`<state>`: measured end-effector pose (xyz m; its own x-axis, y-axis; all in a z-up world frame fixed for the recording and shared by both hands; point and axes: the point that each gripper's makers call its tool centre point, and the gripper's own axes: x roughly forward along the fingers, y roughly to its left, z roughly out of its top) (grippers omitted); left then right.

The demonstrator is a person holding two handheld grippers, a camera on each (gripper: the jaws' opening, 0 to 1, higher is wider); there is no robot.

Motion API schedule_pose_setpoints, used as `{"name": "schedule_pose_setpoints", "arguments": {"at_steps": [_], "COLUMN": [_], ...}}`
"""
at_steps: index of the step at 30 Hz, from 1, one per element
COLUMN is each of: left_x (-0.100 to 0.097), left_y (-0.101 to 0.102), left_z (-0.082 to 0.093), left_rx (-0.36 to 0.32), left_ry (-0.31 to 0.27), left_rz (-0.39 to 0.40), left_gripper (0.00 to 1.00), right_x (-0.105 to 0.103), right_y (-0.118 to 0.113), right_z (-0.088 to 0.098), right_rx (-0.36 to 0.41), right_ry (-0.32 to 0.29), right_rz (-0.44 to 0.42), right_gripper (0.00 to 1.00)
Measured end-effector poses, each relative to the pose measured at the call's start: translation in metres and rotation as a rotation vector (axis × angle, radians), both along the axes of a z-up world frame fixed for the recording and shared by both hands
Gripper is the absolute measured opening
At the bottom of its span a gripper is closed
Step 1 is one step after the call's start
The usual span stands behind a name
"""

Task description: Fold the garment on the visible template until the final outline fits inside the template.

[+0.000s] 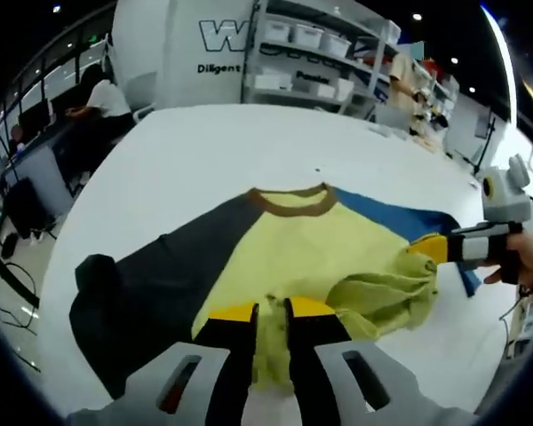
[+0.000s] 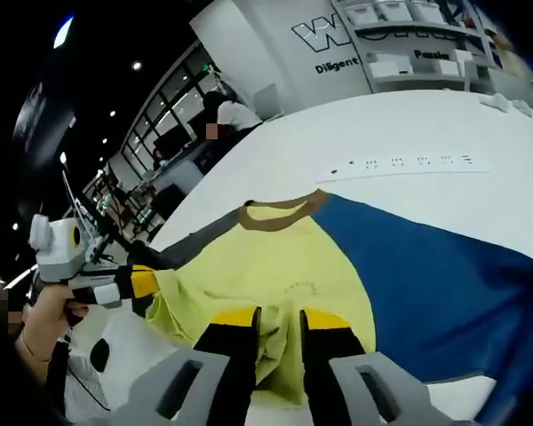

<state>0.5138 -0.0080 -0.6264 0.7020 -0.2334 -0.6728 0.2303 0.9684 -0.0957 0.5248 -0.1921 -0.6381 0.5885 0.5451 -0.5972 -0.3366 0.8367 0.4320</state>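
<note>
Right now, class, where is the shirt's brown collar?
In the left gripper view the brown collar lies at the T-shirt's far edge on the white table, between its black and blue sleeves.

Bright, even overhead light from small ceiling spots (image 1: 417, 17) washes the white table (image 1: 204, 160) nearly to glare, leaving only soft shadows under the garment (image 1: 302, 248). Fisheye distortion bends the shelving (image 1: 320, 53) and table edges in both views, and the far background and frame margins are soft and slightly blurred.
</note>
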Motion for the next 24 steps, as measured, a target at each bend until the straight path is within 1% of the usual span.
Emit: {"name": "schedule_pose_setpoints", "arguments": {"at_steps": [1,2,3,6,7,8,9,10,12,14,18,20,22,24], "left_x": [-0.001,-0.002,-0.004,-0.007,-0.010,-0.012,-0.014,-0.018,-0.021,-0.027,-0.036,-0.041,-0.046,-0.051], "left_y": [0.002,0.002,0.002,-0.001,-0.002,-0.002,-0.001,0.000,-0.001,-0.004,-0.015,-0.020,-0.026,-0.034], "left_z": [0.003,0.005,0.010,0.017,0.019,0.022,0.022,0.021,0.023,0.024,0.029,0.030,0.030,0.031], "left_rx": [-0.003,-0.005,-0.024,-0.053,-0.050,-0.040,-0.025,-0.001,0.003,0.012,-0.003,0.016,0.020,0.021], "left_ry": [-0.006,-0.011,-0.020,-0.036,-0.039,-0.047,-0.046,-0.031,-0.037,-0.036,-0.053,-0.070,-0.077,-0.088], "left_rz": [0.005,0.000,0.000,-0.019,-0.027,-0.037,-0.032,-0.044,-0.047,-0.065,-0.095,-0.108,-0.119,-0.140], "left_gripper": [0.20,0.22,0.22,0.26,0.28,0.31,0.32,0.34,0.39,0.43,0.48,0.50,0.50,0.50], "right_x": [-0.001,-0.002,-0.004,-0.013,-0.013,-0.016,-0.018,-0.022,-0.027,-0.033,-0.042,-0.048,-0.051,-0.055], "right_y": [0.000,0.000,0.000,0.000,-0.001,0.000,0.001,0.001,0.002,0.003,0.005,0.007,0.008,0.010], "right_z": [0.002,0.003,0.007,0.014,0.015,0.018,0.021,0.024,0.026,0.028,0.030,0.028,0.026,0.025], "right_rx": [0.006,0.007,0.007,-0.006,-0.012,-0.015,-0.012,-0.009,-0.013,-0.035,-0.054,-0.066,-0.081,-0.104], "right_ry": [-0.008,-0.012,-0.028,-0.061,-0.071,-0.083,-0.094,-0.097,-0.103,-0.123,-0.145,-0.154,-0.160,-0.185], "right_rz": [0.005,0.007,0.015,0.032,0.037,0.053,0.063,0.072,0.089,0.124,0.153,0.172,0.188,0.205], "right_gripper": [0.15,0.16,0.18,0.28,0.31,0.33,0.33,0.34,0.38,0.41,0.44,0.46,0.45,0.44]}}
